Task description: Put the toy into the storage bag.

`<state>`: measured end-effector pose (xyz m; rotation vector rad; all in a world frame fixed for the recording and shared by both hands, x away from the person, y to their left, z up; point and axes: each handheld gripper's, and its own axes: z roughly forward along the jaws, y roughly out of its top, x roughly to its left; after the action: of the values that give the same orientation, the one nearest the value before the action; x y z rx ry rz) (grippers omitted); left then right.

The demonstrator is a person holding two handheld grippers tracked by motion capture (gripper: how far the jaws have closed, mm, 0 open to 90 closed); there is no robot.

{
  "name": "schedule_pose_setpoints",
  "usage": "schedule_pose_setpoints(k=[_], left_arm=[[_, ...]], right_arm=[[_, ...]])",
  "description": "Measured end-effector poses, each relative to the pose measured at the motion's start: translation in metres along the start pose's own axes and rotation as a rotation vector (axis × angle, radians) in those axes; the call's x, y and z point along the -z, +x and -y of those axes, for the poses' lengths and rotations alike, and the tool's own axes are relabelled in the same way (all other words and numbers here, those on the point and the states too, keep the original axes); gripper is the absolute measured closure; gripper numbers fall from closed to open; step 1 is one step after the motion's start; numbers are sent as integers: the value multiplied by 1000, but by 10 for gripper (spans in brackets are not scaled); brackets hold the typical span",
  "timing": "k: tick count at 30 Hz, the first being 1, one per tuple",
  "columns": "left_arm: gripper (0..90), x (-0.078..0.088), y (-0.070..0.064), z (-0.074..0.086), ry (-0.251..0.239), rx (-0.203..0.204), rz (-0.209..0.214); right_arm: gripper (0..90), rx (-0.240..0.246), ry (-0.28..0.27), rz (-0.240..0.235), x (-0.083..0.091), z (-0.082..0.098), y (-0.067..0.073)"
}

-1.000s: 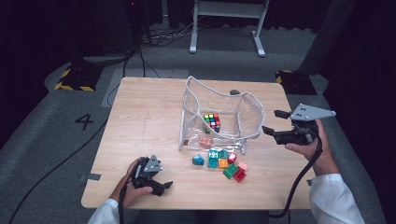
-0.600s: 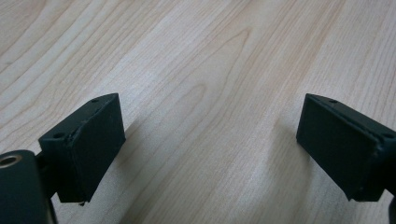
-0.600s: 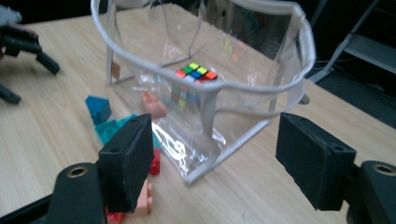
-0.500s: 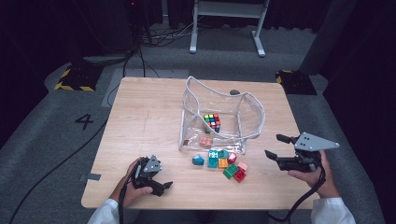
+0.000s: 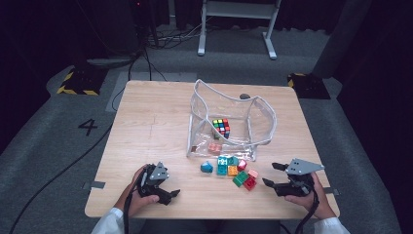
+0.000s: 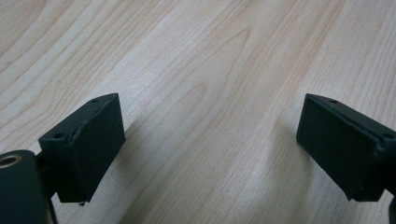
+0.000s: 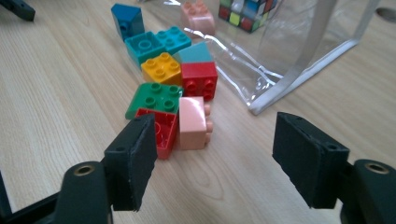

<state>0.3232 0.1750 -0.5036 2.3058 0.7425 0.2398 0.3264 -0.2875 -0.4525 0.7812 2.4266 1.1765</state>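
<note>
A heap of toy bricks (image 5: 234, 170) lies on the wooden table (image 5: 146, 122) in front of a clear plastic bag (image 5: 229, 122). A colour cube (image 5: 221, 127) and a pink brick (image 5: 215, 147) lie in the bag. My right gripper (image 5: 272, 174) sits low, just right of the heap. Its jaws have just been closing but it is open, with nothing between them. In the right gripper view the gripper (image 7: 212, 149) faces a pink brick (image 7: 192, 122) and a red brick (image 7: 161, 130) close ahead. My left gripper (image 5: 170, 187) rests open near the front left; in its own view (image 6: 205, 135) there is bare wood.
A single blue brick (image 5: 207, 167) lies left of the heap. The bag's stiff white-edged rim (image 7: 289, 70) stands just right of the bricks. Cables and a white frame (image 5: 236, 9) are on the dark floor beyond the table. Bare wood covers the table's left half.
My right gripper has come down and toward the table's near edge, from beside the bag to table level next to the bricks. The left gripper has stayed put.
</note>
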Motion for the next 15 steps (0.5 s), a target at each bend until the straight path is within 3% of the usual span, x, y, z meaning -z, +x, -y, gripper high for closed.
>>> schedule_pose_setpoints(k=[15], left_arm=[[79, 0, 0, 0, 0, -1, 0]], right_arm=[[502, -24, 11, -56, -41, 0, -4]])
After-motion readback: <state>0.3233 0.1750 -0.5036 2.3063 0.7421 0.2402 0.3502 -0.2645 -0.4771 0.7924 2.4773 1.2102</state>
